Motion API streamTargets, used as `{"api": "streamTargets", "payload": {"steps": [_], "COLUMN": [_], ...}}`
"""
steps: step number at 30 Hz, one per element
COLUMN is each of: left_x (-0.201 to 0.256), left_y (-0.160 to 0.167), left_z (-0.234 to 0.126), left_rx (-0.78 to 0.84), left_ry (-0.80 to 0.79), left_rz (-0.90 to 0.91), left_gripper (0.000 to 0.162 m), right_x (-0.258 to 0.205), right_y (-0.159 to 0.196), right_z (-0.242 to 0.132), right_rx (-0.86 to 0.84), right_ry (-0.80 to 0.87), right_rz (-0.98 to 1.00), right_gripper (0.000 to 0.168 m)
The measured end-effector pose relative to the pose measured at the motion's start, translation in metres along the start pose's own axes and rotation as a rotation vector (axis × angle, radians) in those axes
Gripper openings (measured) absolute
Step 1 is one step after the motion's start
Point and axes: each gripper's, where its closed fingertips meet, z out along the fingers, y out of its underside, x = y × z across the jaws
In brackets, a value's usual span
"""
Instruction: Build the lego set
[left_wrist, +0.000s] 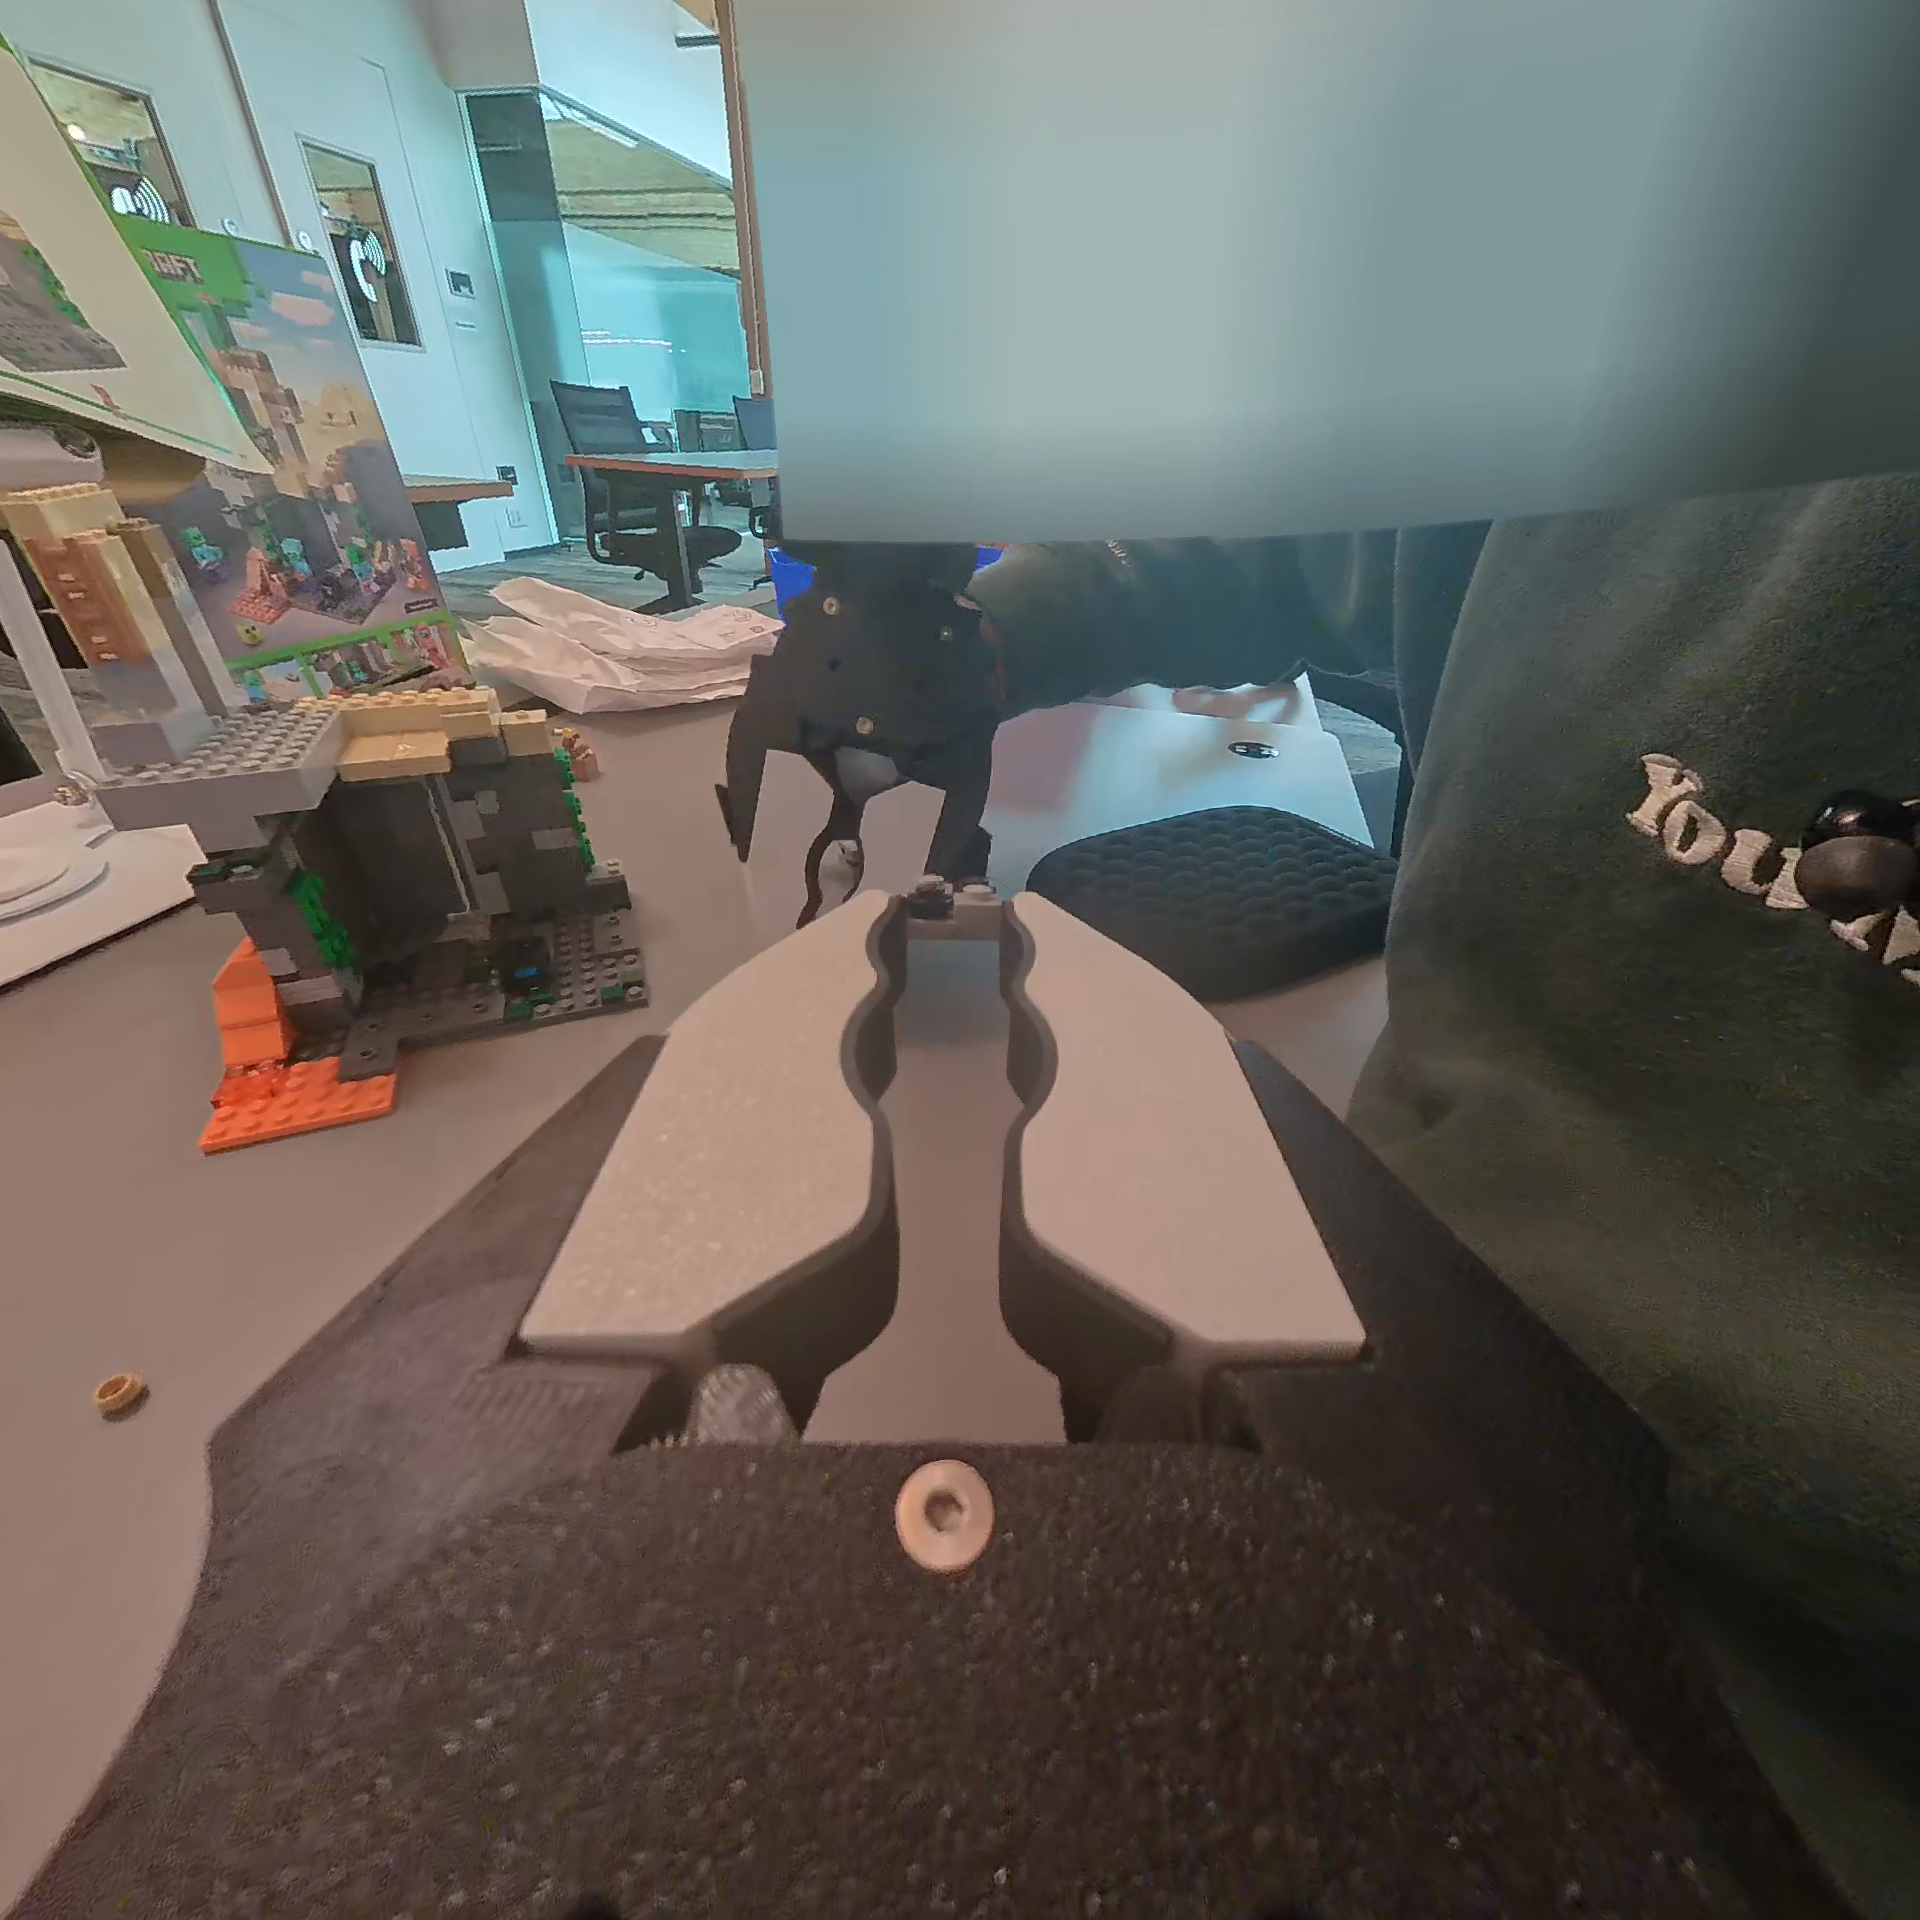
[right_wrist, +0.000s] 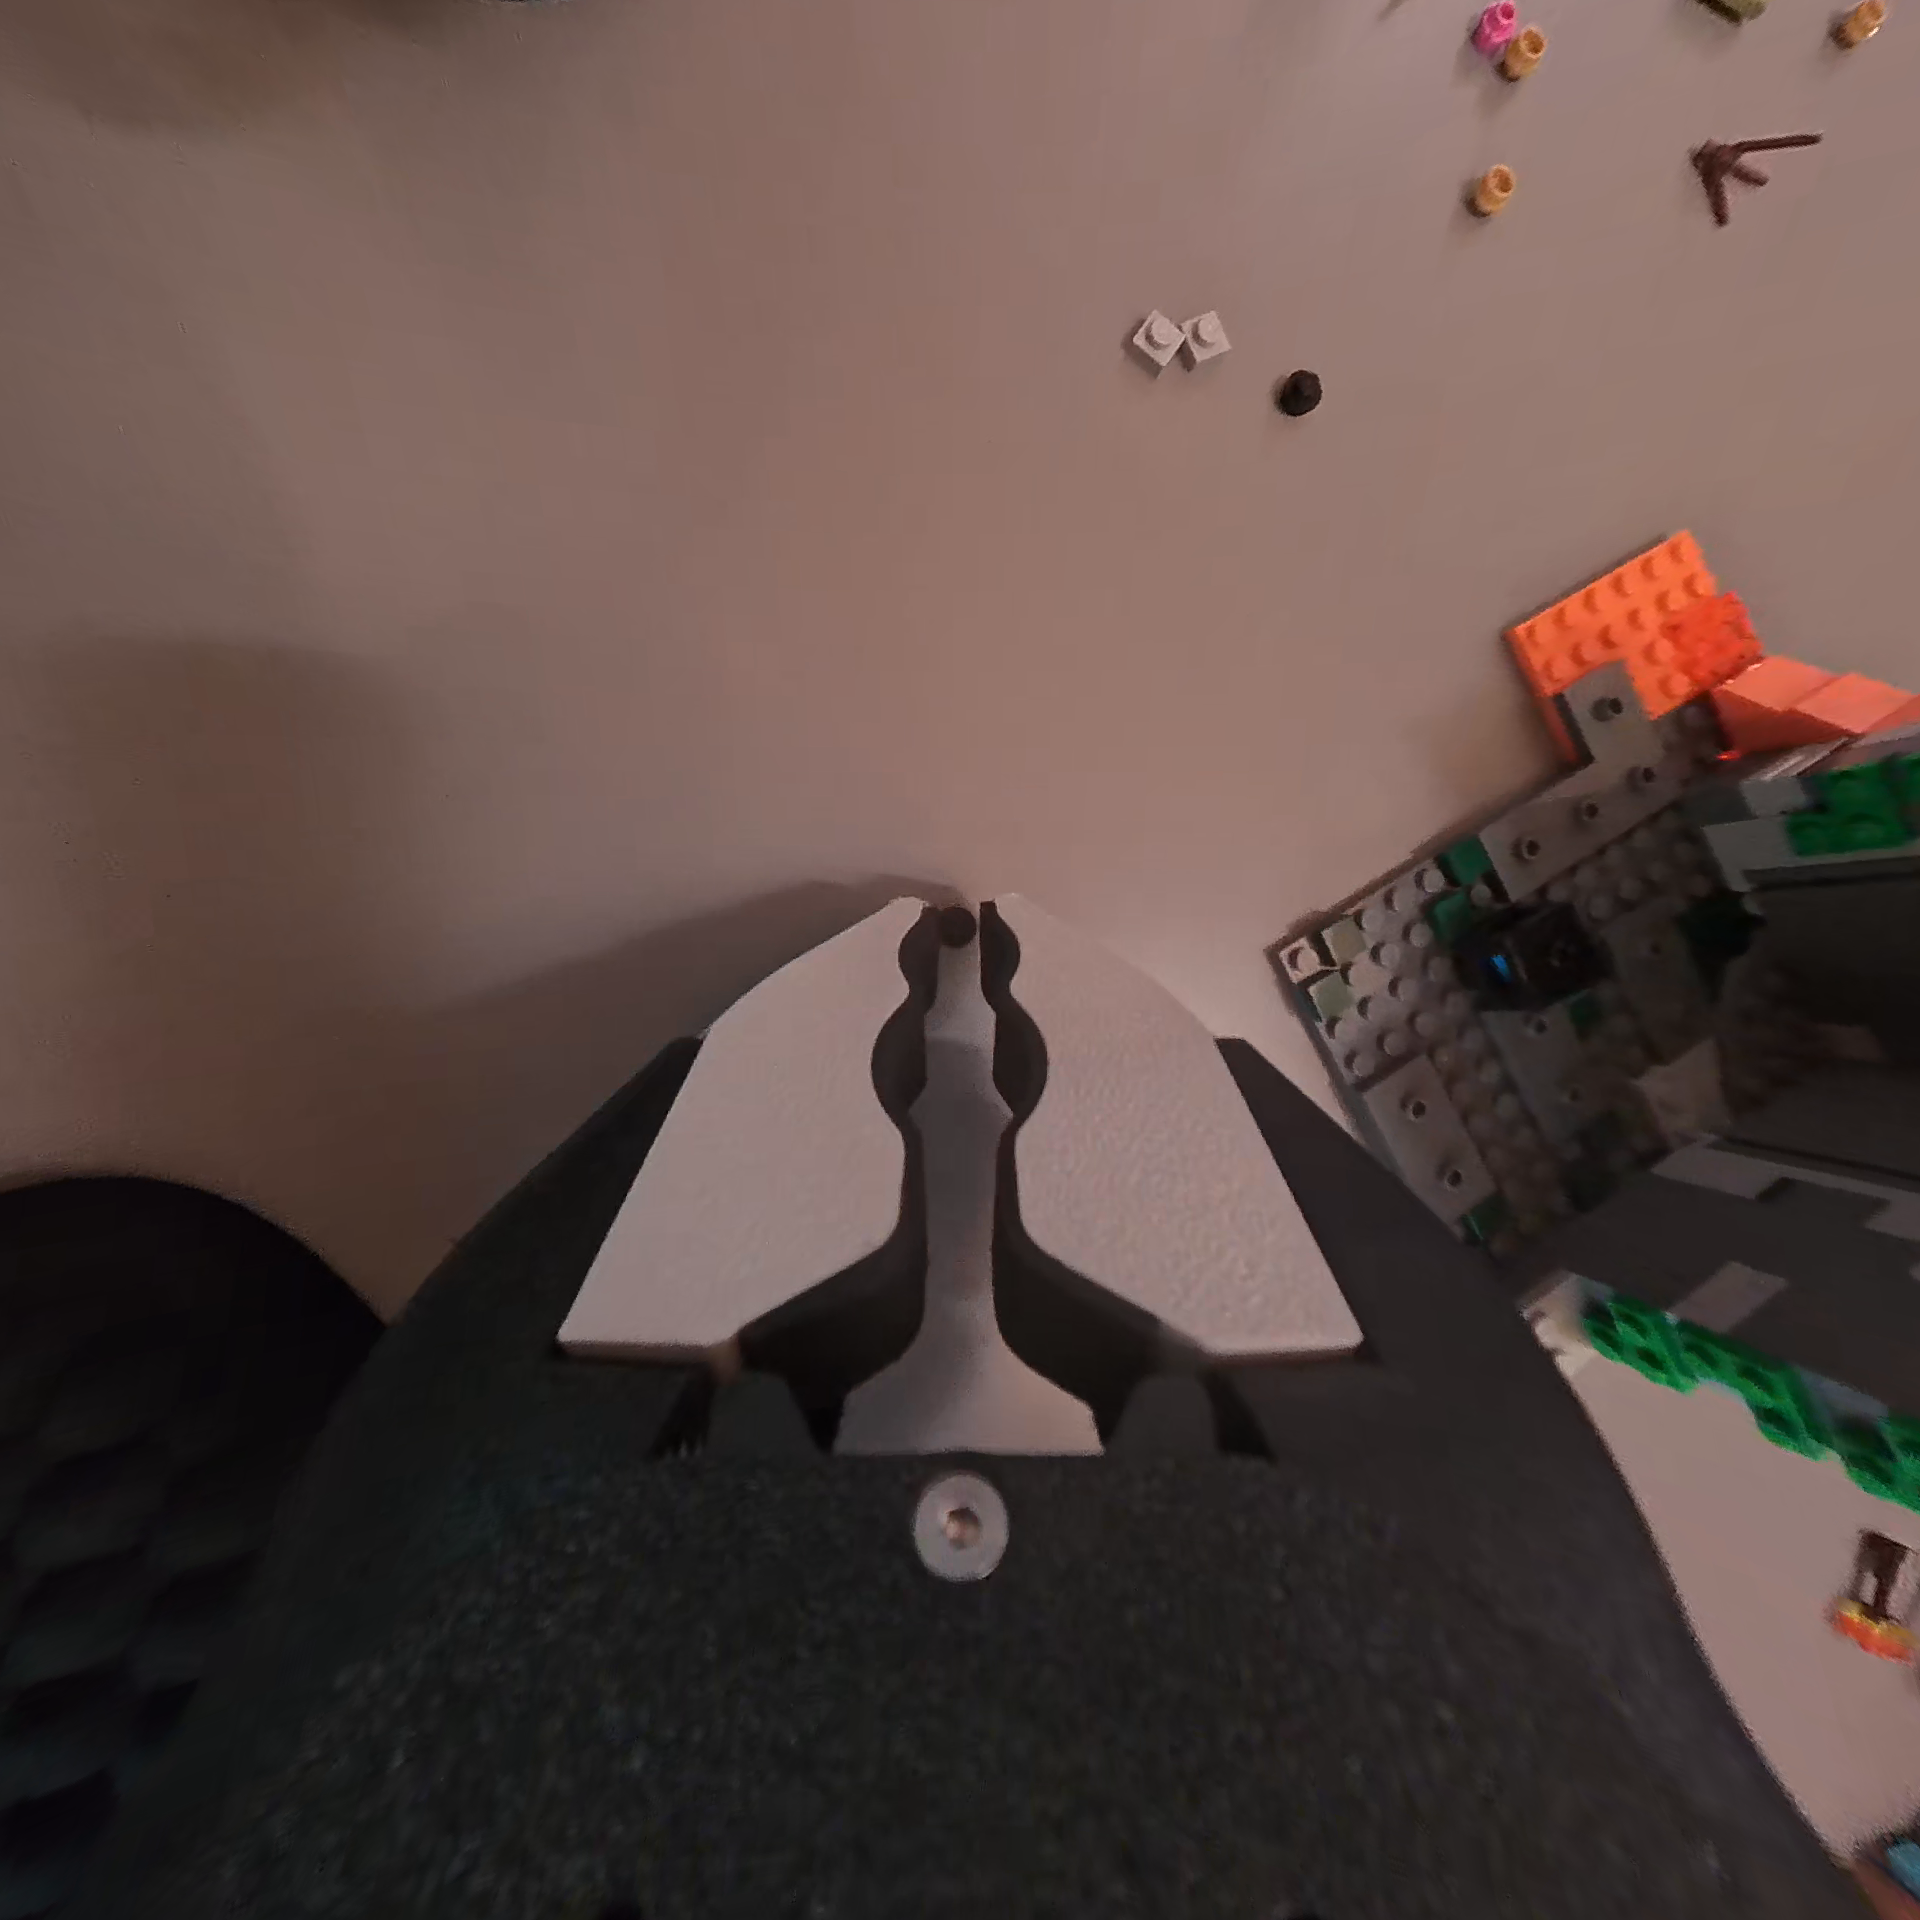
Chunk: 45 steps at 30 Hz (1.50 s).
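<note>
- An open office with glass partitions lies behind a grey tabletop (left_wrist: 125, 1247), where the partly built model (left_wrist: 416, 894) stands on its dark and orange baseplates beside the set's box (left_wrist: 312, 468).
- Our left claw (left_wrist: 953, 909) is clamped on a small grey plate (left_wrist: 961, 912), pinched across its short sides and held above the tabletop.
- Our right claw (right_wrist: 958, 923) points down at the tabletop, nearly together on a tiny dark round piece (right_wrist: 954, 925) at its tips.
- Two loose grey plates (right_wrist: 1182, 341) and a dark round stud (right_wrist: 1298, 393) lie well apart from the model.
- We judge these pieces light, rigid and slick — the round one could twist or pop free, so squeeze it across its full width, low on the sides.
</note>
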Motion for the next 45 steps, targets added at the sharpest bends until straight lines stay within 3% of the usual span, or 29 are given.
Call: {"api": "streamTargets", "payload": {"steps": [10, 18, 25, 37, 45], "left_x": [-0.001, -0.006, -0.009, -0.003, 0.001], "left_y": [-0.001, -0.010, -0.027, -0.035, -0.036], "left_z": [0.000, -0.004, -0.010, -0.016, -0.015], "left_rx": [0.006, 0.061, 0.148, 0.201, 0.202], "left_ry": [-0.003, -0.057, -0.130, -0.101, -0.091], "left_rz": [-0.003, 0.012, 0.052, 0.042, 0.065], "left_gripper": [0.016, 0.016, 0.016, 0.016, 0.016], "right_x": [0.001, -0.007, -0.025, -0.033, -0.040], "right_y": [-0.006, -0.111, -0.171, -0.187, -0.187], "right_z": [0.003, -0.048, -0.068, -0.066, -0.068], "right_rx": [0.016, 0.238, 0.228, 0.155, 0.156], "right_ry": [-0.027, -0.100, -0.183, -0.205, -0.327], "right_rz": [0.013, -0.159, -0.347, -0.415, -0.329], "right_gripper": [0.006, 0.006, 0.006, 0.006, 0.006]}}
